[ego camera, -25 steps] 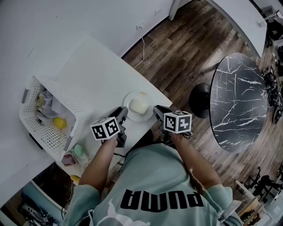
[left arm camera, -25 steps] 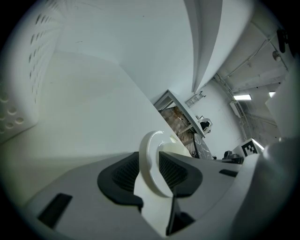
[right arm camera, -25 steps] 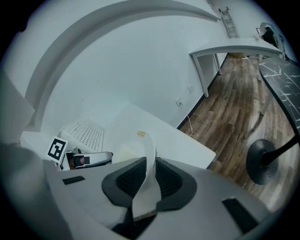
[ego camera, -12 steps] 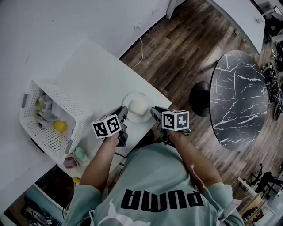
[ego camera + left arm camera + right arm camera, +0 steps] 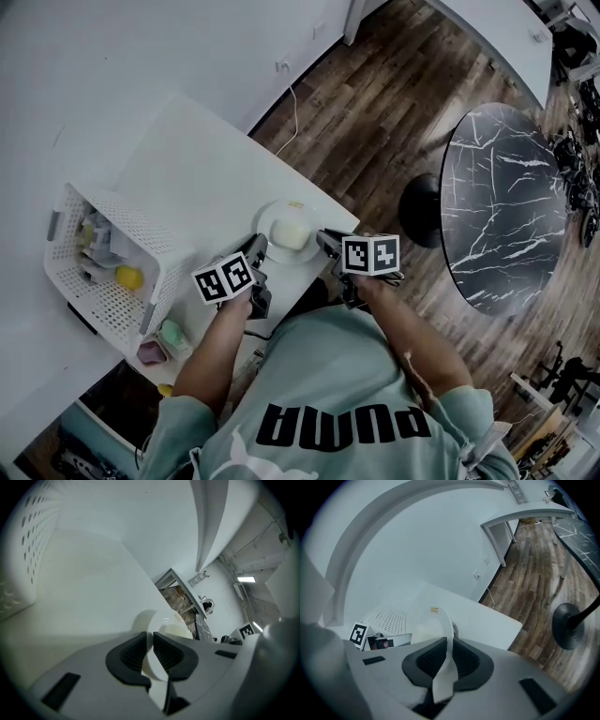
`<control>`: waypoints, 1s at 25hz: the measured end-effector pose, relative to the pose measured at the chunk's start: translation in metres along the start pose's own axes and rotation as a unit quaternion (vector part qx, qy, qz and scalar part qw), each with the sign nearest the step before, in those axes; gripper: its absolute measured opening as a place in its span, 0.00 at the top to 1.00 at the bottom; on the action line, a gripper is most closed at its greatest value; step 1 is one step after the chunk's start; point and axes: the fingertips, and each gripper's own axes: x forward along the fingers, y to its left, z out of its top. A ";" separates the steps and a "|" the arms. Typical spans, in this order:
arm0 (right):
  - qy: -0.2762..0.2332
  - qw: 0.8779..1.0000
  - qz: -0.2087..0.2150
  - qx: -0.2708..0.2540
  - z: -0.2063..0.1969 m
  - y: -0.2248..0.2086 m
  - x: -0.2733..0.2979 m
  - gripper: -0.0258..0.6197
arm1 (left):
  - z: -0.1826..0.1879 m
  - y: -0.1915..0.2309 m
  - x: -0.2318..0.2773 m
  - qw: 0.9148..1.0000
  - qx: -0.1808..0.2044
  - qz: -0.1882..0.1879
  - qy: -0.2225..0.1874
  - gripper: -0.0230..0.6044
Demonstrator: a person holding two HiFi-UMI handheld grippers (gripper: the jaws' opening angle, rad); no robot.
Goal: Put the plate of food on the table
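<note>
A white plate [image 5: 281, 214] with a pale lump of food [image 5: 291, 232] sits near the front edge of the white table [image 5: 206, 178]. My left gripper [image 5: 258, 246] is at the plate's left side. Its jaws have just been closing, and the pads now press on the plate's rim [image 5: 159, 625] from both sides, with the food [image 5: 177, 631] just beyond. My right gripper [image 5: 323, 239] is at the plate's right side, shut on the rim [image 5: 440, 616]. The rim runs between its dark ribbed pads [image 5: 464, 658].
A white perforated basket [image 5: 103, 253] holding a yellow thing [image 5: 129, 277] and other items stands at the table's left. Small cups [image 5: 171, 334] sit by its near corner. A round black marble table [image 5: 511, 206] stands on the wood floor to the right.
Both grippers stay at the plate's two sides. The left gripper's fingers look drawn closer together at the rim. The head view has drifted slightly.
</note>
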 end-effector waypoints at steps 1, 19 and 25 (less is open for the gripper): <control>-0.004 1.000 0.001 0.000 0.001 0.001 -0.002 0.89 | 0.000 -0.002 -0.001 1.000 -0.002 -0.002 -0.002 0.88; -0.115 0.990 -0.012 0.077 0.008 -0.033 -0.102 0.89 | -0.015 -0.104 0.010 0.996 0.052 -0.067 0.017 0.89; -0.171 0.979 -0.024 0.109 0.002 -0.059 -0.156 0.90 | -0.033 -0.160 0.023 0.990 0.094 -0.098 0.038 0.89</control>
